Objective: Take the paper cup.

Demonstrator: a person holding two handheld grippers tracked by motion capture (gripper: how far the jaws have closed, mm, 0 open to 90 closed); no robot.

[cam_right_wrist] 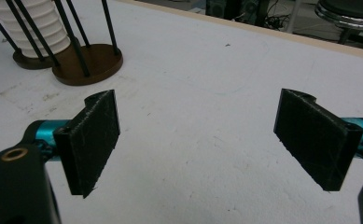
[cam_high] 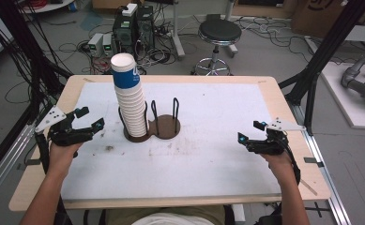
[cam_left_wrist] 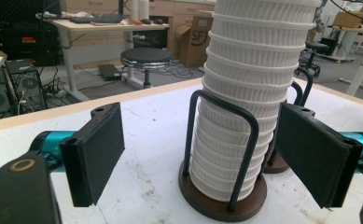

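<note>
Person's forearms enter from the near table edge, one gripper per hand. Left gripper [cam_high: 88, 118] jaws apart, nothing between the pads, aimed at the cup stack [cam_high: 129, 96] from just beside it. Right gripper [cam_high: 252, 131] jaws apart too, empty, well apart from the stack over bare white table top [cam_high: 217, 154]. Stack of white ribbed paper cups stands in the left well of a double brown holder [cam_high: 153, 129] with black wire loops; right well empty. Stack's long axis near upright, leaning slightly, top cup mouth up, blue band. Holder sits left of table middle; open room to its right and front.
</note>
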